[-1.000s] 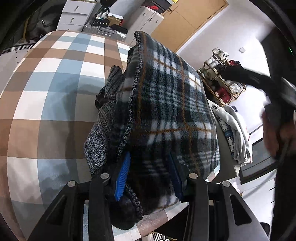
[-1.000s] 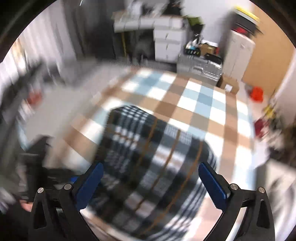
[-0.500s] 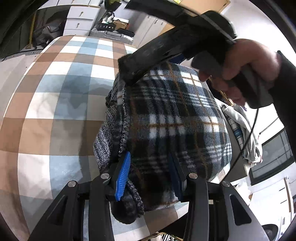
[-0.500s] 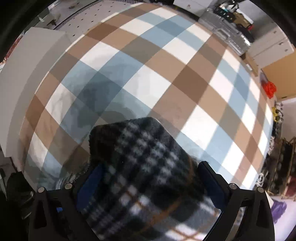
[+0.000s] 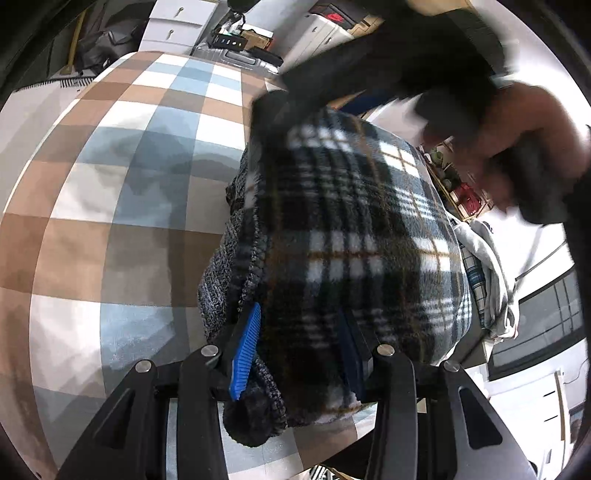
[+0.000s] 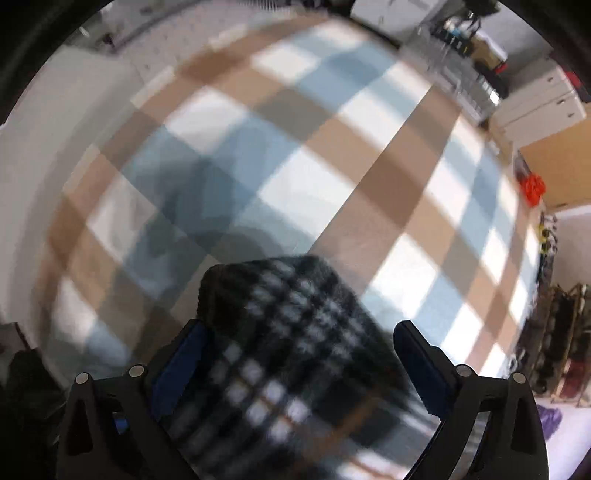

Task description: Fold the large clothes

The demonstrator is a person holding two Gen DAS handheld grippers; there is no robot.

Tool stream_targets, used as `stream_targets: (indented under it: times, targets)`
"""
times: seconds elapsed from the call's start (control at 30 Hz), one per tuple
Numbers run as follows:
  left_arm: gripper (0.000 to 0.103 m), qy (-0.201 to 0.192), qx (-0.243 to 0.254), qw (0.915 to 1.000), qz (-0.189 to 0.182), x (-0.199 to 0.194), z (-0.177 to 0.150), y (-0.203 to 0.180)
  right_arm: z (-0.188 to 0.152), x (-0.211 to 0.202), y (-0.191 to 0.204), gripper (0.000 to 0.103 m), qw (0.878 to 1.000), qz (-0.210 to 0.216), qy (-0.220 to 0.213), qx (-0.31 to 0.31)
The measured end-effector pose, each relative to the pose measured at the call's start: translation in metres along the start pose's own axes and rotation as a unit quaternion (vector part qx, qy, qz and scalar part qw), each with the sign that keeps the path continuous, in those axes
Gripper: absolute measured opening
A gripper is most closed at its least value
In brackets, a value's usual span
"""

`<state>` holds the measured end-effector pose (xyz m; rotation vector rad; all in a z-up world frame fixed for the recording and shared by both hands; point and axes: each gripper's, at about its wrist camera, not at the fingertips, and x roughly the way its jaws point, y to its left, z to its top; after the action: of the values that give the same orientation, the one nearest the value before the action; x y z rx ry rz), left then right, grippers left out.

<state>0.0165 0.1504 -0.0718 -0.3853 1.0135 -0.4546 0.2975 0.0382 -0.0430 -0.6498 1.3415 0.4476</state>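
Checked brown, blue and white surface point(image 5: 110, 206), cluttered room behind: white drawers point(image 5: 173, 29), shelf point(image 5: 461, 188). Folded plaid fleece garment point(image 5: 354, 251) lies near surface's edge. Left gripper point(image 5: 299, 347) pinches garment's near end, blue pads buried in fleece. Right gripper point(image 6: 295, 354) points down over garment's far corner, jaws spread either side of it, image blurred, pads not visibly pressing.
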Motion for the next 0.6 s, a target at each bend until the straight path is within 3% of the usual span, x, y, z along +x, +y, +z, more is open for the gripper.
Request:
stream_targets:
  times: [0.1,0.23,0.33,0.43,0.6]
  targets:
    - [0.036,-0.001,-0.001,1.0000,0.002,0.000,0.000,0.000,-0.022,-0.059,-0.025,0.102,0.997,0.033,-0.067,0.026]
    - [0.036,-0.002,-0.005,1.0000,0.005,-0.002,-0.003,-0.002,-0.067,-0.095,-0.049,0.103,0.996,0.047,-0.053,0.051]
    - [0.036,-0.004,-0.005,0.9999,0.009,0.000,-0.002,-0.005,-0.091,-0.082,-0.048,0.103,0.998,0.051,-0.003,0.044]
    - [0.036,-0.007,-0.006,0.9999,0.010,0.000,-0.003,-0.005,-0.102,-0.051,-0.057,0.102,0.989,0.113,0.036,0.089]
    - [0.036,-0.007,-0.003,1.0000,0.003,0.000,-0.003,-0.002,-0.092,0.006,-0.065,0.103,0.986,0.113,0.089,0.091]
